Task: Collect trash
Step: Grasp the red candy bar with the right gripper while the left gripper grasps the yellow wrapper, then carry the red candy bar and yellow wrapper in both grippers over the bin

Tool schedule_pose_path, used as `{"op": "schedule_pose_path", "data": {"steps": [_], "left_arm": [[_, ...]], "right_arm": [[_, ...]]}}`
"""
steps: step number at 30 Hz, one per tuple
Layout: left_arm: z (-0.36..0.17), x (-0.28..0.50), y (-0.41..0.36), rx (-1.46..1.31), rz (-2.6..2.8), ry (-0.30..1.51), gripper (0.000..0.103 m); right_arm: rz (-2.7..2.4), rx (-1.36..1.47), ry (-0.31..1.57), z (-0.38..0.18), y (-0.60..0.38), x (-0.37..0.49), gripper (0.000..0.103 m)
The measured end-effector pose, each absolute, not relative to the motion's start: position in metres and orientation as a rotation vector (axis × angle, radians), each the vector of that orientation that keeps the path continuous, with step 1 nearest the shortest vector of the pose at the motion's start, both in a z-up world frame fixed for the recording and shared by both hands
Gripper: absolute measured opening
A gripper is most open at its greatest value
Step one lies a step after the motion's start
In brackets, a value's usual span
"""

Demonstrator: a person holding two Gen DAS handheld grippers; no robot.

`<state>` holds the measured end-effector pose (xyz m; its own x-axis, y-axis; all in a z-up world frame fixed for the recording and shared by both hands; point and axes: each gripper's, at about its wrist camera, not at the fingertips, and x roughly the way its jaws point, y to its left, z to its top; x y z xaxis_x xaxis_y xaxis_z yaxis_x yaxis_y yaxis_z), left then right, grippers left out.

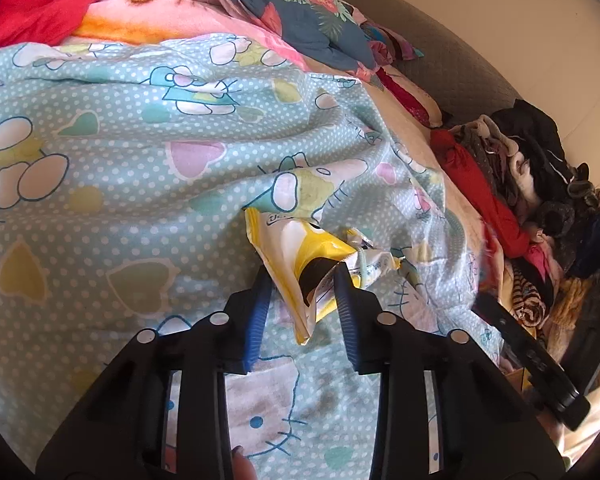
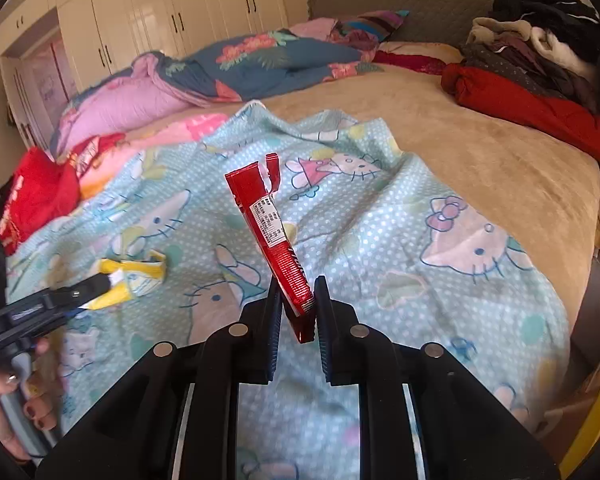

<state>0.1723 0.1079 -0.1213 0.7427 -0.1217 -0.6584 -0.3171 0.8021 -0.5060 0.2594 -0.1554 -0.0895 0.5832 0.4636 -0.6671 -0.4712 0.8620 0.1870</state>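
on the far left of the right wrist view a hand (image 2: 16,404) with dark nail polish holds the left gripper (image 2: 100,282), whose tip sits on the yellow and white wrapper (image 2: 134,276). that wrapper lies crumpled on the mint cartoon-cat sheet (image 2: 380,248), left of and a little farther out than the right gripper. in the left wrist view the left gripper (image 1: 304,276) has its blue pads (image 1: 260,312) closed in on the yellow and white wrapper (image 1: 300,256), pinching its near part while the rest fans out over the sheet (image 1: 120,168).

in the middle, the right gripper (image 2: 296,292) is clamped on the lower end of a red snack wrapper (image 2: 272,232), which stands up tilted leftward, its torn top in the air above the sheet.

farther right, a tan blanket (image 2: 480,152) covers the bed, and a pile of clothes (image 2: 540,52) sits at the far right by the grey headboard (image 2: 400,0).
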Motion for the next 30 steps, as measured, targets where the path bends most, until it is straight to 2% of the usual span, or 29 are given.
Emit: {"op": "schedule_pose_path", "data": {"steps": [4, 30], "left_arm": [[-0.111, 0.171, 0.099, -0.608, 0.093, 0.727, 0.018], [-0.023, 0.154, -0.042, -0.362, -0.186, 0.613, 0.017]], "right_arm": [[0.546, 0.035, 0.746, -0.079, -0.177, 0.235, 0.016], [0.416, 0.167, 0.676, -0.022, -0.306, 0.135, 0.016]]}}
